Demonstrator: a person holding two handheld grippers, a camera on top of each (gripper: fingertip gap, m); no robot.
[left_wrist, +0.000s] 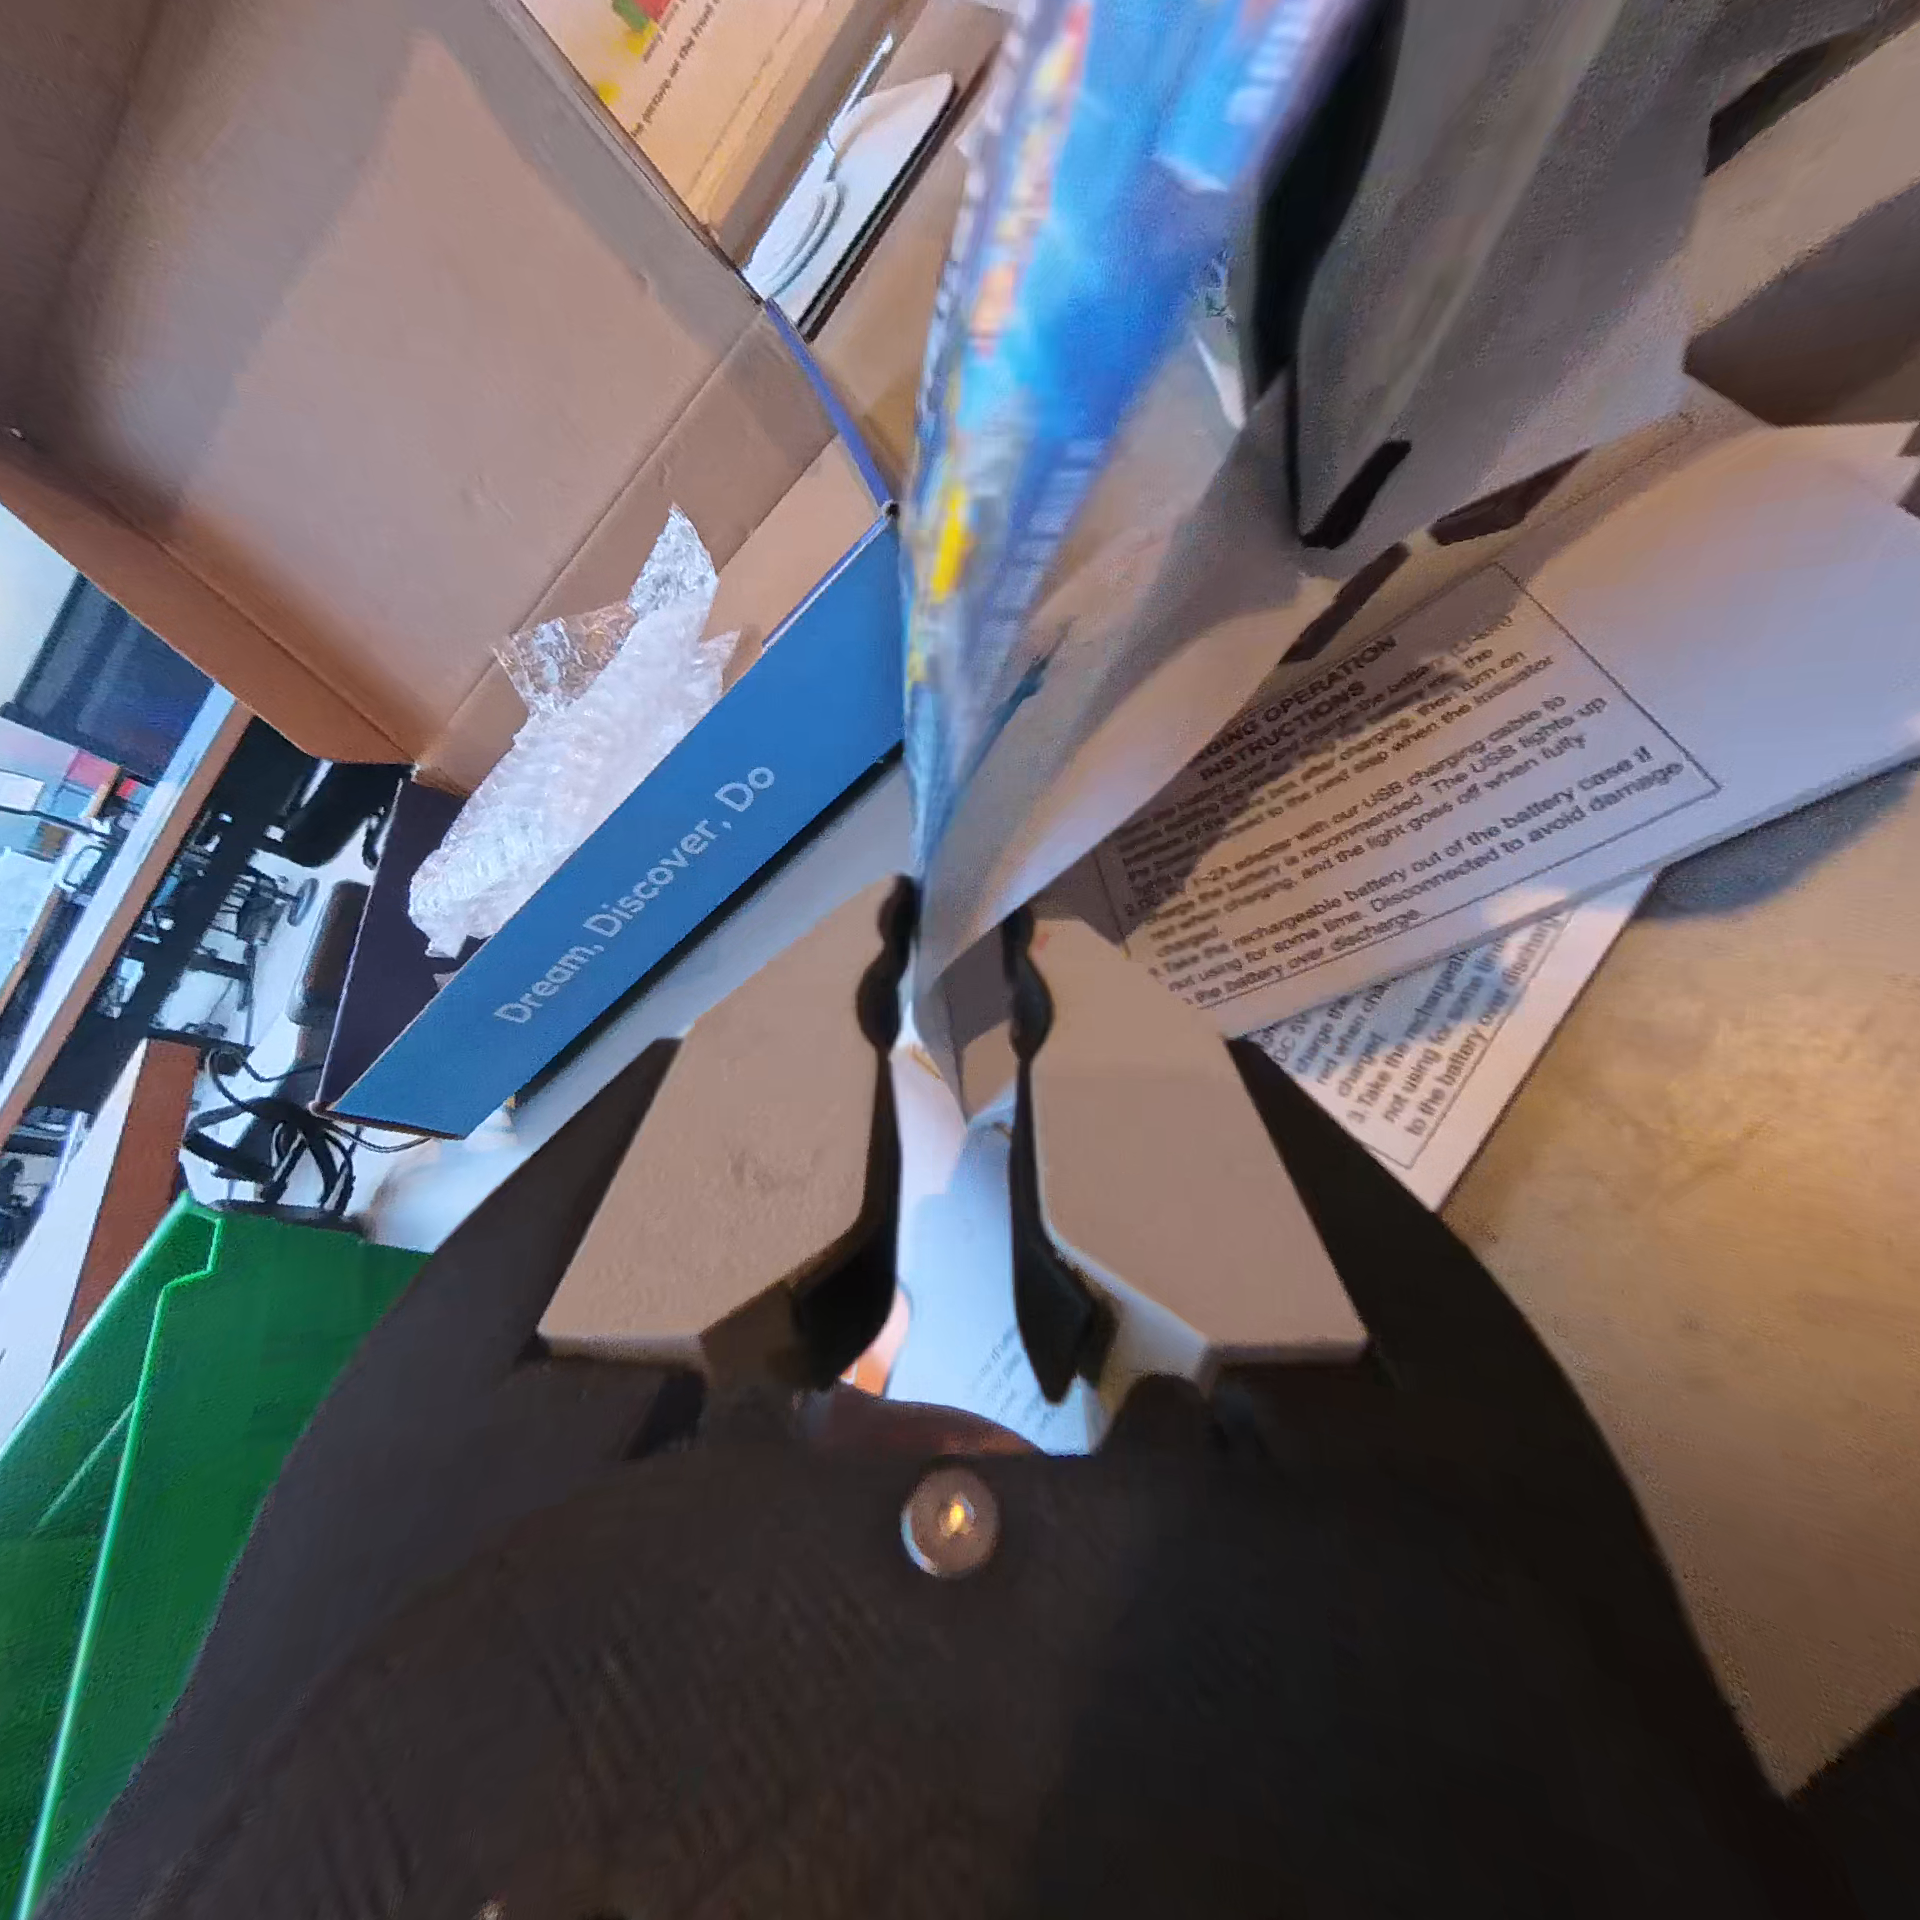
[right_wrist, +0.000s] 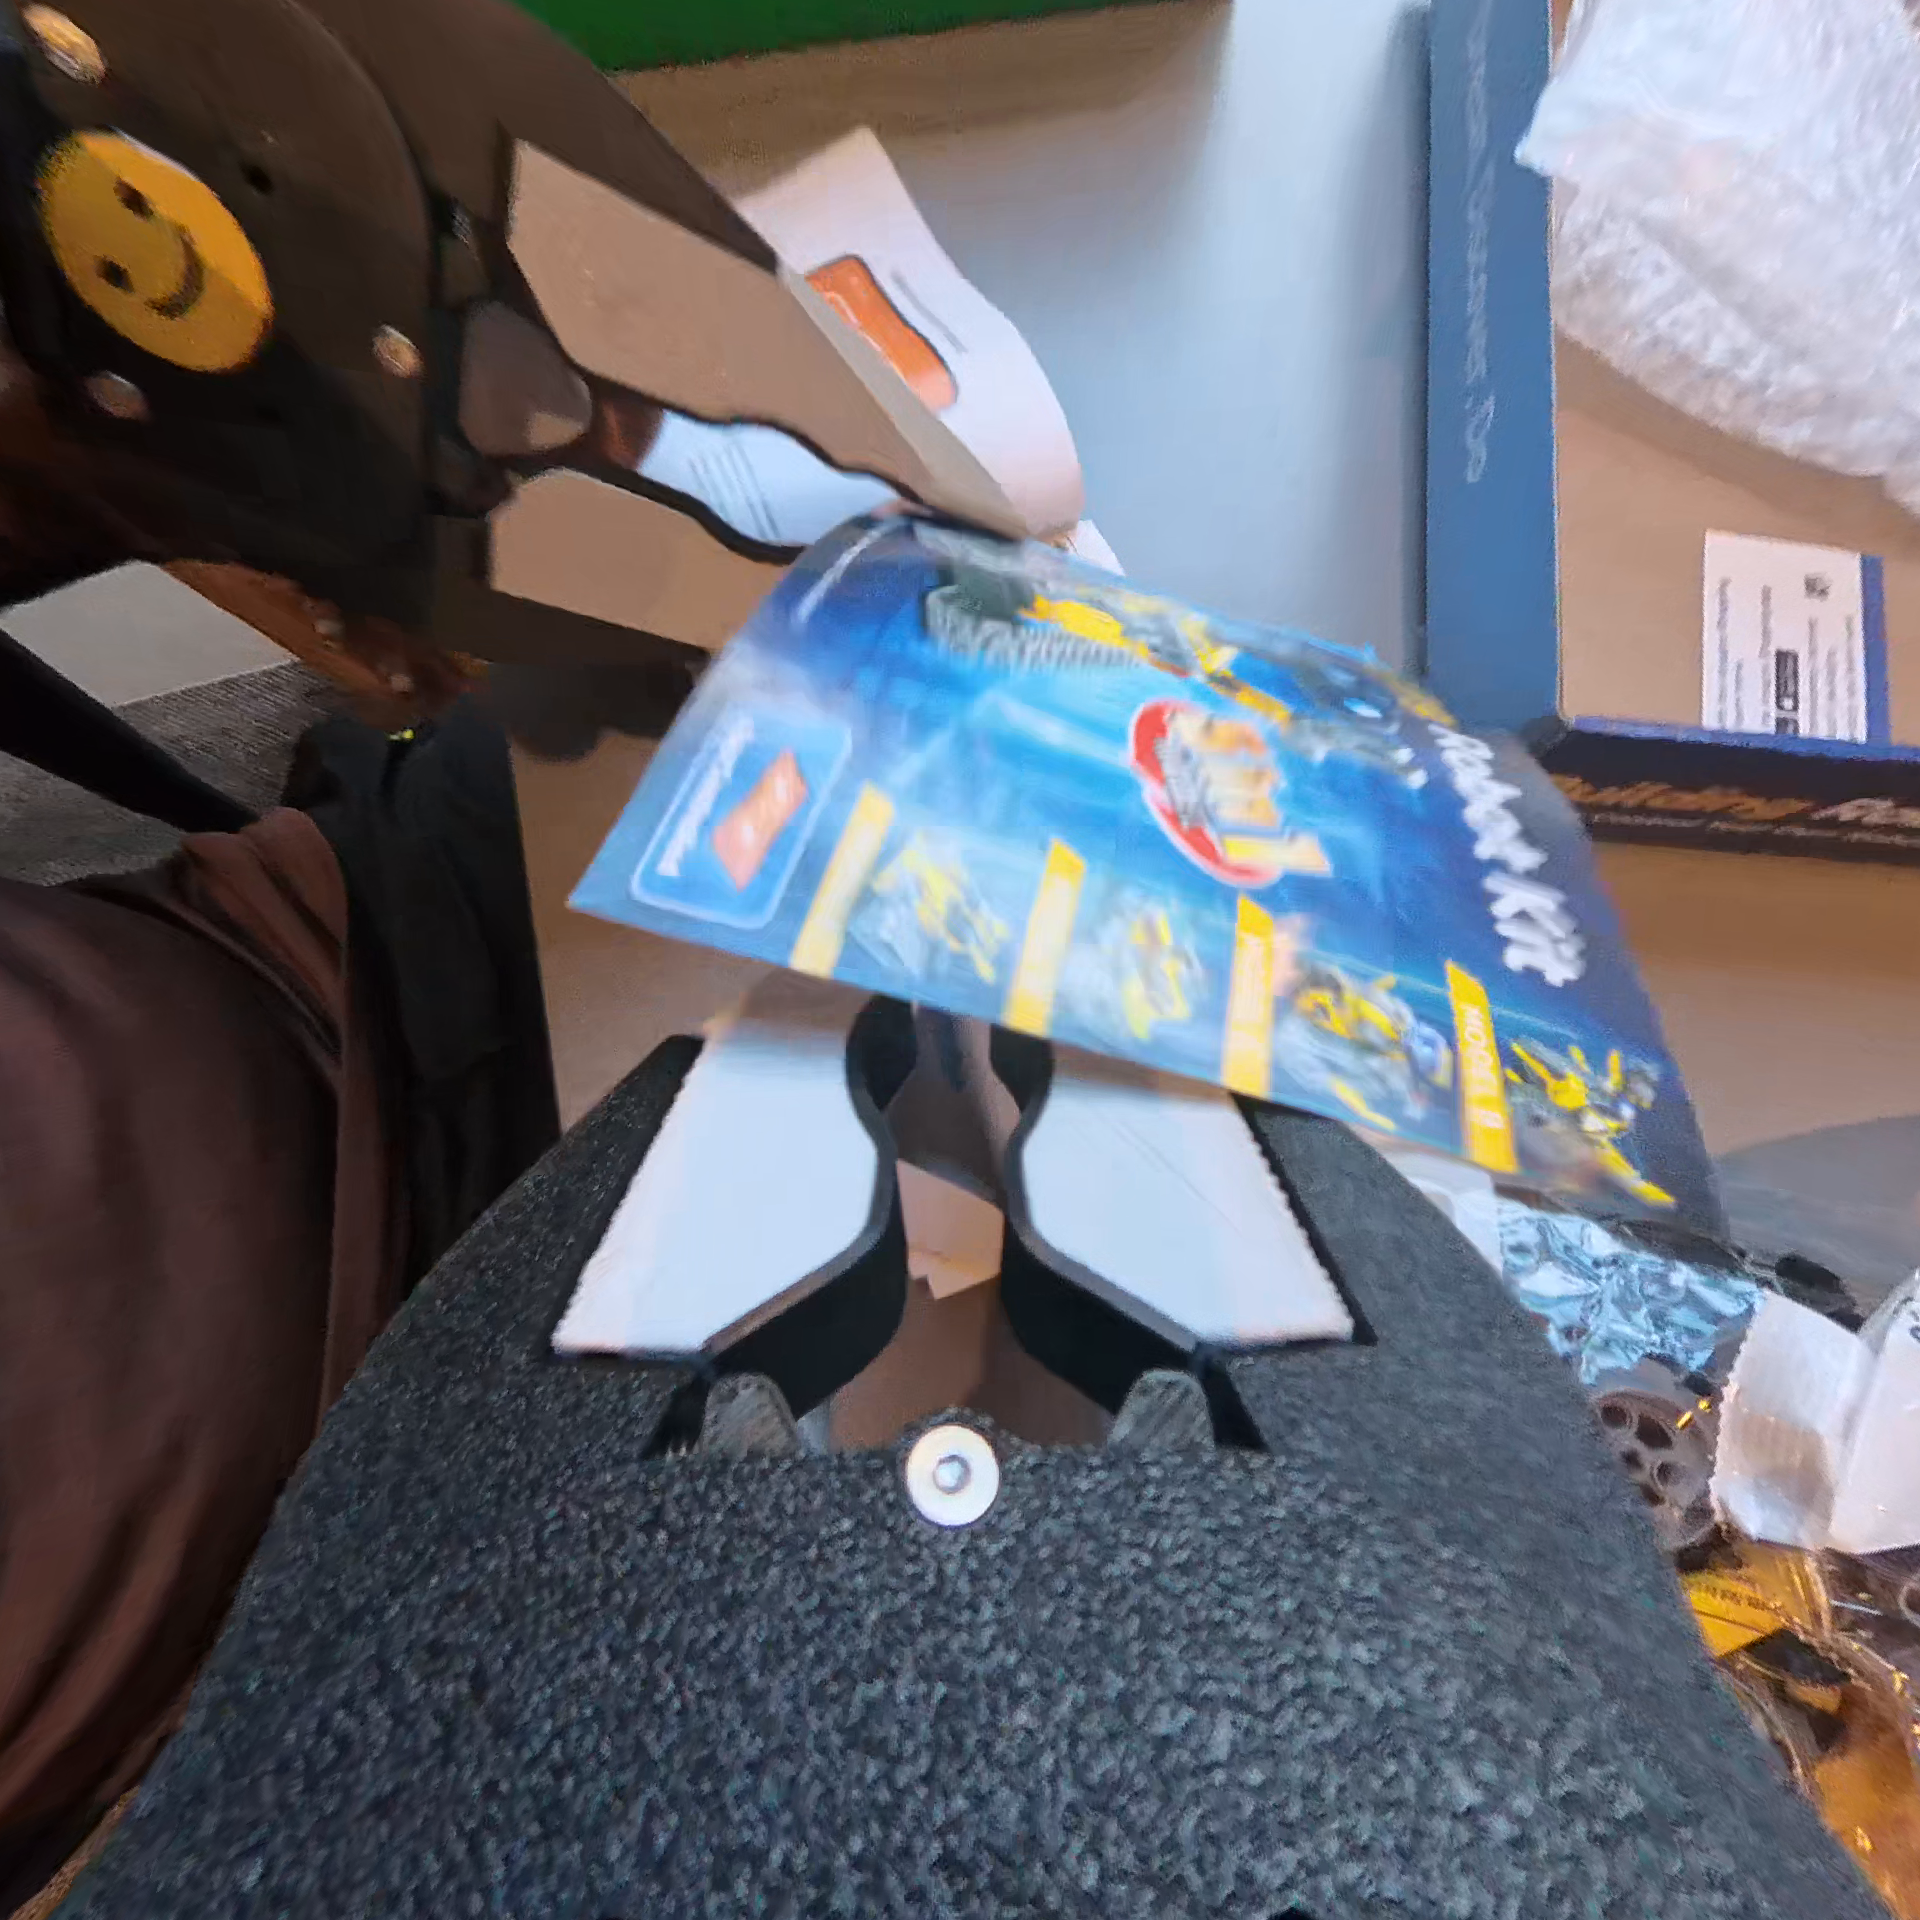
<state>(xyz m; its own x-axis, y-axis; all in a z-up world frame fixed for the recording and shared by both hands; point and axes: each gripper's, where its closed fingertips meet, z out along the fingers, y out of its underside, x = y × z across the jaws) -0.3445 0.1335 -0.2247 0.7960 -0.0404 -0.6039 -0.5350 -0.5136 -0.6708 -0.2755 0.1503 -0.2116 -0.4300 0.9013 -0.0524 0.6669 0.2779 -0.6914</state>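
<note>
A booklet with a glossy blue cover (left_wrist: 1039, 416) hangs in the air above a tan table (left_wrist: 1714, 1143). My left gripper (left_wrist: 956, 925) is shut on its lower corner. In the right wrist view the same booklet (right_wrist: 1143, 852) is spread out and blurred, and the left gripper (right_wrist: 987, 525) pinches its far corner from the upper left. My right gripper (right_wrist: 951, 1039) sits just below the booklet's near edge. Its jaws stand close together and their tips are hidden behind that edge. I cannot tell whether they pinch it.
An open cardboard box with a blue side (left_wrist: 644, 862) holds bubble wrap (left_wrist: 582, 748). White printed sheets (left_wrist: 1403, 790) lie on the table. A green bin (left_wrist: 156, 1507) stands low on the left. A foil bag and small parts (right_wrist: 1631, 1299) lie to the right. A person's dark sleeve (right_wrist: 156, 1143) is on the left. The gap from one gripper's tips to the other's is roughly 8 cm.
</note>
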